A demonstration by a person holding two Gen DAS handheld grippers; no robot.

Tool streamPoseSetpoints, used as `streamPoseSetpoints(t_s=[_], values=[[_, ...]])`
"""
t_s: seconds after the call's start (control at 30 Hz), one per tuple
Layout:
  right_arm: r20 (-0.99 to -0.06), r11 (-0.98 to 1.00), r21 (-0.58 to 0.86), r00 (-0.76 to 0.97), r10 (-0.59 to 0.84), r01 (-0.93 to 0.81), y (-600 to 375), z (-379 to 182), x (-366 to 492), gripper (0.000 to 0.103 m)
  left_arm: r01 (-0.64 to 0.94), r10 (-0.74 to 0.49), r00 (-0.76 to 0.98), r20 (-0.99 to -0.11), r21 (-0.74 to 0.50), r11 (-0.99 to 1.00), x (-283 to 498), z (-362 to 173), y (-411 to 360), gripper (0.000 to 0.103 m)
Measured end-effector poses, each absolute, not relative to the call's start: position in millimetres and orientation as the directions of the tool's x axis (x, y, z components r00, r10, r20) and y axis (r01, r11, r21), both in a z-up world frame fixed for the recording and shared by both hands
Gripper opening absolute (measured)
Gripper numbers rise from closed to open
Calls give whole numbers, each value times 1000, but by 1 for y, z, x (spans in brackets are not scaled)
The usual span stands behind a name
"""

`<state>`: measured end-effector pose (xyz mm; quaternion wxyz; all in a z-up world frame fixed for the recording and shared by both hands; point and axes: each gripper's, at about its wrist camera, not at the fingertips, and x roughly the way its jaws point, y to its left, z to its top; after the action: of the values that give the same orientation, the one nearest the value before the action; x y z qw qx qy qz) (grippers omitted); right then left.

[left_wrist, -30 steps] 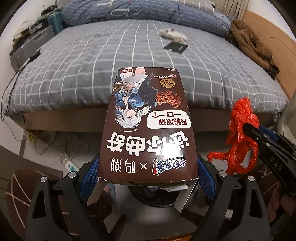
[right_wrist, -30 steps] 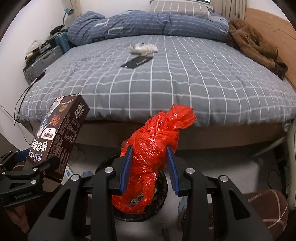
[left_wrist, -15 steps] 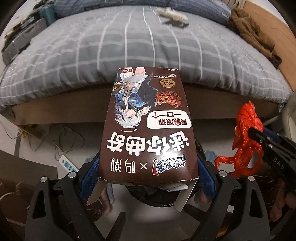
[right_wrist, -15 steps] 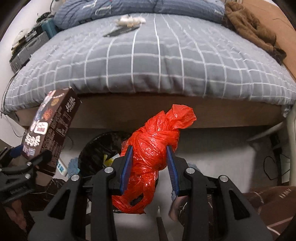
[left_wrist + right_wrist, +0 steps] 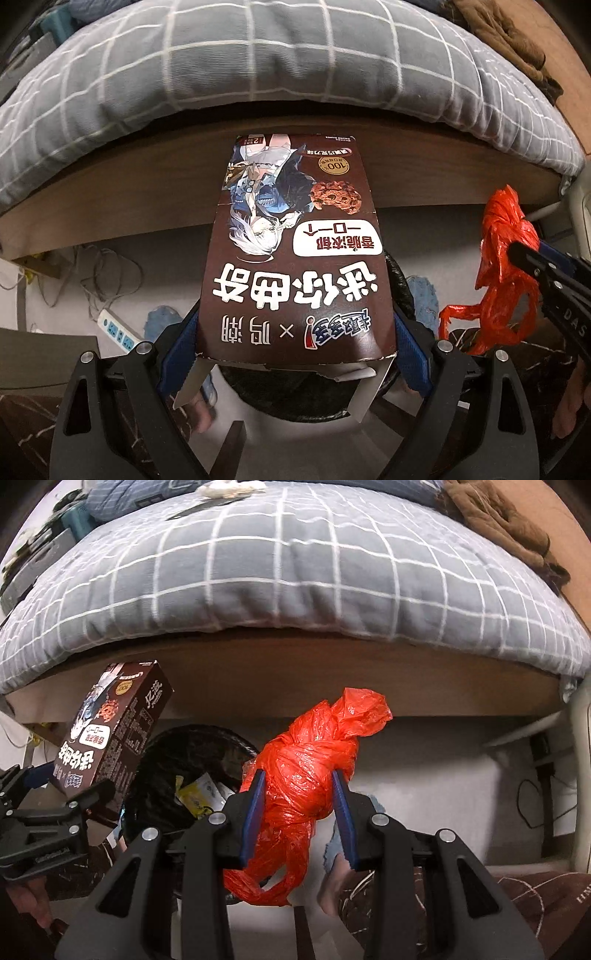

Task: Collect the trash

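My left gripper (image 5: 295, 332) is shut on a brown cookie box (image 5: 295, 258) with an open bottom flap, held above a black-lined trash bin (image 5: 400, 291) that the box mostly hides. My right gripper (image 5: 299, 797) is shut on a knotted red plastic bag (image 5: 314, 771), held just right of the bin (image 5: 192, 760), which holds yellow and white wrappers. The box (image 5: 110, 738) and left gripper (image 5: 74, 805) show at the left of the right wrist view. The red bag (image 5: 506, 266) shows at the right of the left wrist view.
A bed with a grey checked duvet (image 5: 295, 572) and wooden frame (image 5: 332, 679) stands right behind the bin. A white power strip (image 5: 118, 330) and cables lie on the floor at left. White crumpled paper (image 5: 229, 487) and a brown garment (image 5: 498, 517) lie on the bed.
Both grippers have dropped lower and tilted down toward the floor with their loads. The bed top has slid out of view and the bin now shows beneath them.
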<state>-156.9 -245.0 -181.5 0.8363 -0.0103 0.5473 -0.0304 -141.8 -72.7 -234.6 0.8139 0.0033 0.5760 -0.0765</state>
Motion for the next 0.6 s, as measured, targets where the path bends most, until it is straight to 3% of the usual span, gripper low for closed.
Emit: streamPoseSetpoints(t_s=[0.6], values=[[-915, 999, -32, 402, -38, 20, -234, -185, -150, 34, 192, -112, 345, -932, -47, 980, -146, -243, -75, 97]])
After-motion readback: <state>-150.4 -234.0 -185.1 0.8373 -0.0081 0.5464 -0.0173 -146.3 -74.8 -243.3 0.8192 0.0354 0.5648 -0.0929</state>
